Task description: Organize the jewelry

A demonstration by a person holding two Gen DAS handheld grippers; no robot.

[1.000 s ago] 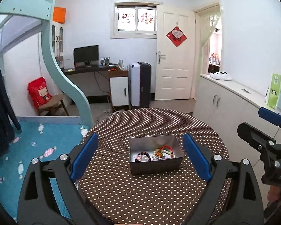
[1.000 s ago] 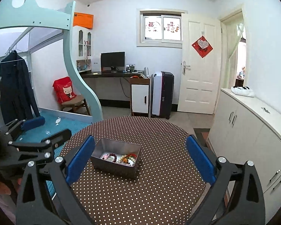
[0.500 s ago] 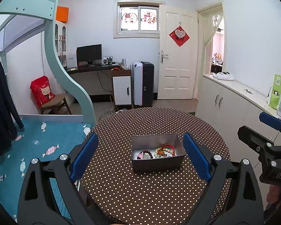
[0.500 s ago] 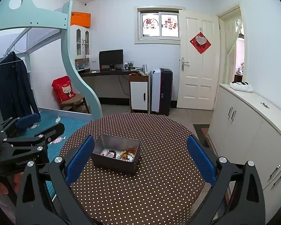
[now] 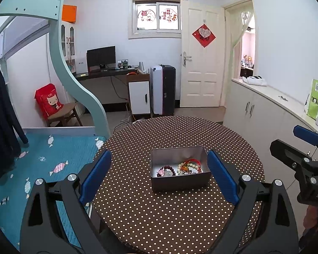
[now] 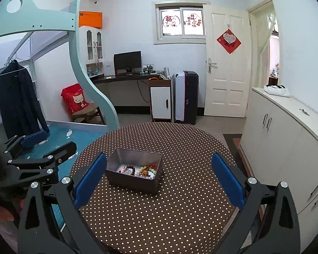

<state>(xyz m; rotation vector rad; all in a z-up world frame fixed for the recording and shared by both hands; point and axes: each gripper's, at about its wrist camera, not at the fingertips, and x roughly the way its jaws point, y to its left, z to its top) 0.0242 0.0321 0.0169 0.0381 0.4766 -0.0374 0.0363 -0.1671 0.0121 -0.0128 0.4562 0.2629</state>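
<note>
A grey metal tin [image 5: 178, 181] stands on a round table with a brown polka-dot cloth [image 5: 180, 135]. It holds beaded bracelets [image 5: 181, 169]: a dark red one, pale beads and a red cord. The tin also shows in the right wrist view [image 6: 135, 185], with the bracelets [image 6: 140, 171] inside. My left gripper [image 5: 159, 177] is open and empty, held above the table's near side with the tin between its blue pads. My right gripper [image 6: 159, 180] is open and empty, the tin by its left pad. Each gripper shows at the other view's edge.
A bed with a teal cover [image 5: 42, 165] lies left of the table. White cabinets [image 6: 286, 139] run along the right wall. A desk with a monitor [image 5: 101, 59], a suitcase [image 5: 163, 90] and a white door [image 5: 201, 63] stand at the back.
Both grippers have lifted and drawn back a little; the tin sits slightly lower and farther in both views. Both stay open and empty.
</note>
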